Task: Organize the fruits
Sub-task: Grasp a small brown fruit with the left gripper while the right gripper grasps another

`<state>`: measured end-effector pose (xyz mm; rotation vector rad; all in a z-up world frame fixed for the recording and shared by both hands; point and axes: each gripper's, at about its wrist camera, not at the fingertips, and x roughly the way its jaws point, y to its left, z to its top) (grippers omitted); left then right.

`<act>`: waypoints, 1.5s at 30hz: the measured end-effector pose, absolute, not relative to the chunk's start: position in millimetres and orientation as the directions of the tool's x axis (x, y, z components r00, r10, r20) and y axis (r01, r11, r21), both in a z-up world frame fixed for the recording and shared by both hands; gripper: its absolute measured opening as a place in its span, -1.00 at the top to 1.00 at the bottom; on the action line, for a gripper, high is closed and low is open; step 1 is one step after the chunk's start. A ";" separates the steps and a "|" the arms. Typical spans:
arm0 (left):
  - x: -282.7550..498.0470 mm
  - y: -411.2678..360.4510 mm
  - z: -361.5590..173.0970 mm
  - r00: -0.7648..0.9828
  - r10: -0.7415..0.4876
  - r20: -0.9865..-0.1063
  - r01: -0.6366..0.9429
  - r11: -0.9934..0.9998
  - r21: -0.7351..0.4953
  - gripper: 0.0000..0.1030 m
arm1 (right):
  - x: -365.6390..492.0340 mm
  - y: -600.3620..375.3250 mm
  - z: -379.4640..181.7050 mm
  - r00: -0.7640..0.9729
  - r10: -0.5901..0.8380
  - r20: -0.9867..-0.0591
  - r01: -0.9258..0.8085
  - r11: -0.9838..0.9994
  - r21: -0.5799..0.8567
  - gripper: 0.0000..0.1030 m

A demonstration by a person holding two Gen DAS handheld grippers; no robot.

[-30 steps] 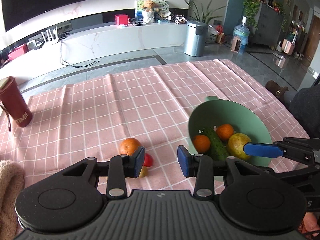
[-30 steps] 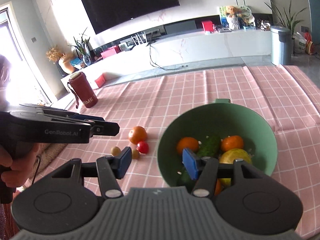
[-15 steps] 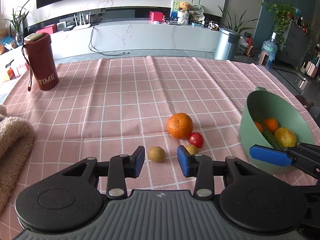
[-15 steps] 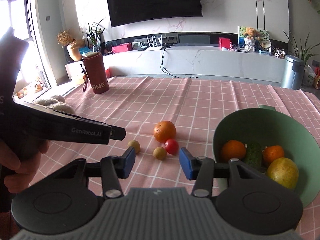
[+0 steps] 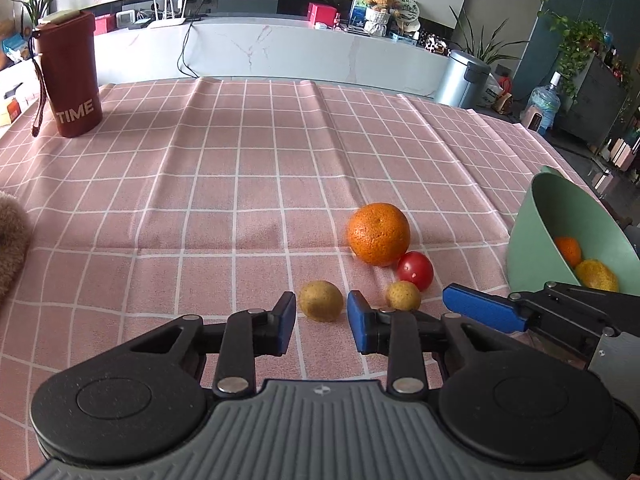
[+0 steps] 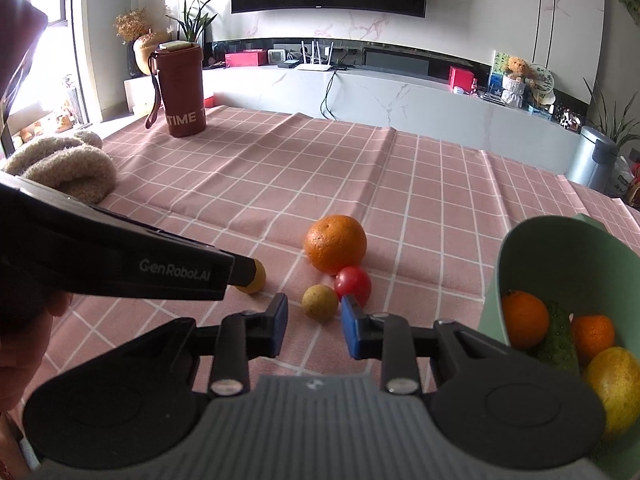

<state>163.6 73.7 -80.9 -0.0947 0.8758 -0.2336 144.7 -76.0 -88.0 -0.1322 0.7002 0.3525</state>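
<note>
You've got both grippers low over the pink checked tablecloth [image 5: 240, 168], each one lined up on its own little yellowish-brown fruit. Your left gripper [image 5: 321, 322] has its jaws closing, with the left small fruit [image 5: 321, 301] sitting in the gap just past the blue pads [image 5: 286, 322]. The pads aren't pressing on it, so nothing's grabbed. Same deal on the other side: your right gripper [image 6: 313, 325] is closing around the right small fruit [image 6: 319, 302], which sits between the fingertips but clear of both, still resting on the cloth.

The big orange [image 6: 335, 244] is just beyond, touching or very nearly touching the red tomato [image 6: 353, 285], and that tomato sits right beside the right small fruit. From the right wrist view the left gripper's body covers part of the left small fruit.

Over at the right edge there's the green bowl [image 6: 532, 248], tipped toward you in both views, holding two oranges [image 6: 525, 320], a cucumber [image 6: 558, 338] and a yellow-green fruit [image 6: 616, 384].

Far left on the table stands a dark red tumbler [image 5: 72, 80] marked TIME, and a fuzzy beige cloth thing [image 6: 68, 168] lies at the left edge.
</note>
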 end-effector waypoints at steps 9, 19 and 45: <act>173.0 72.9 -90.1 0.602 -0.254 -0.757 0.183 0.967 -0.179 0.31 | 157.5 -73.1 -100.9 0.690 0.267 -0.673 -0.363 0.932 -0.002 0.51; 174.2 71.9 -91.7 0.605 -0.263 -0.752 0.200 0.964 -0.177 0.39 | 165.5 -76.0 -107.5 0.667 0.275 -0.693 -0.353 0.935 0.031 0.64; 158.2 72.0 -69.6 0.640 -0.268 -0.720 0.192 0.963 -0.188 0.43 | 155.3 -78.9 -97.9 0.676 0.303 -0.672 -0.357 0.932 0.060 0.67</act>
